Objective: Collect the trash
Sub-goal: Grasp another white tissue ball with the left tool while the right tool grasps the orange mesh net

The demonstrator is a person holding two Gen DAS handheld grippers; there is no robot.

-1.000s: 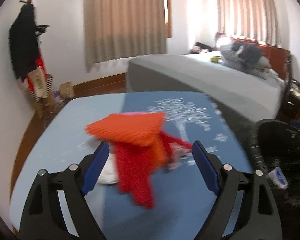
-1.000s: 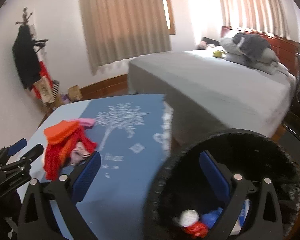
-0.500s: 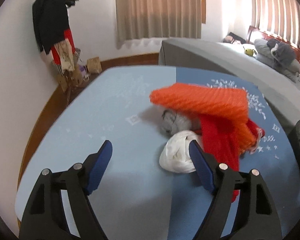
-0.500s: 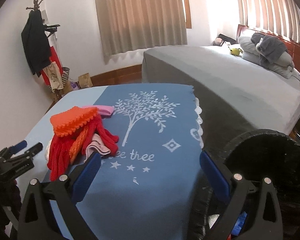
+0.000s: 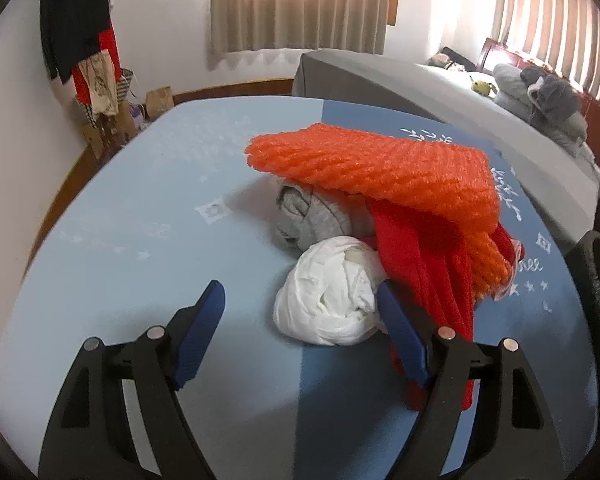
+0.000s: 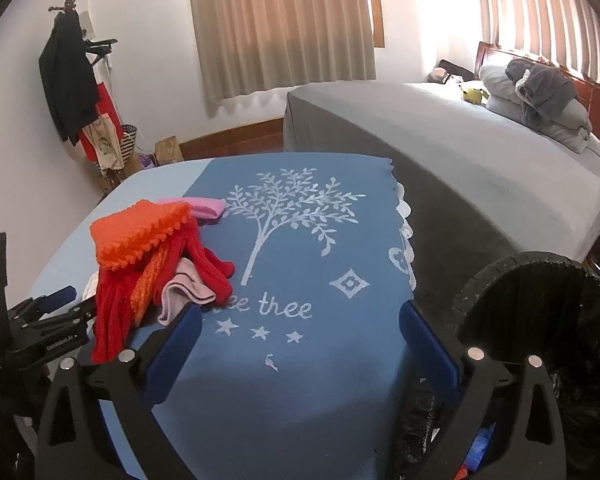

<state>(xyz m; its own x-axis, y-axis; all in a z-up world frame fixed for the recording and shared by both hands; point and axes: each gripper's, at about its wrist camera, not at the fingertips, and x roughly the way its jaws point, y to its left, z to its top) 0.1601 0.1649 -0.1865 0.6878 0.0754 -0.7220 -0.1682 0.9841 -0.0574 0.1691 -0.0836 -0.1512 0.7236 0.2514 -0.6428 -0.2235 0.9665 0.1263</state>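
A crumpled white wad (image 5: 332, 296) lies on the blue tablecloth (image 5: 148, 208), against a pile of clothes: an orange knit piece (image 5: 380, 168), red gloves (image 5: 432, 264) and a grey sock (image 5: 308, 216). My left gripper (image 5: 300, 300) is open, low over the cloth, with the wad just inside its right finger (image 5: 400, 336). It shows at the left edge of the right wrist view (image 6: 56, 312). My right gripper (image 6: 300, 324) is open and empty above the cloth's front. A black-lined trash bin (image 6: 540, 320) stands at the right with trash inside.
A pink cloth (image 6: 204, 206) and a pale pink sock (image 6: 184, 288) lie by the pile. A grey bed (image 6: 460, 152) stands behind the table. A coat rack (image 6: 76, 80) with bags stands at the left wall.
My left gripper has swung left around the pile and moved in toward the white wad. My right gripper has drawn back from over the bin to above the tablecloth.
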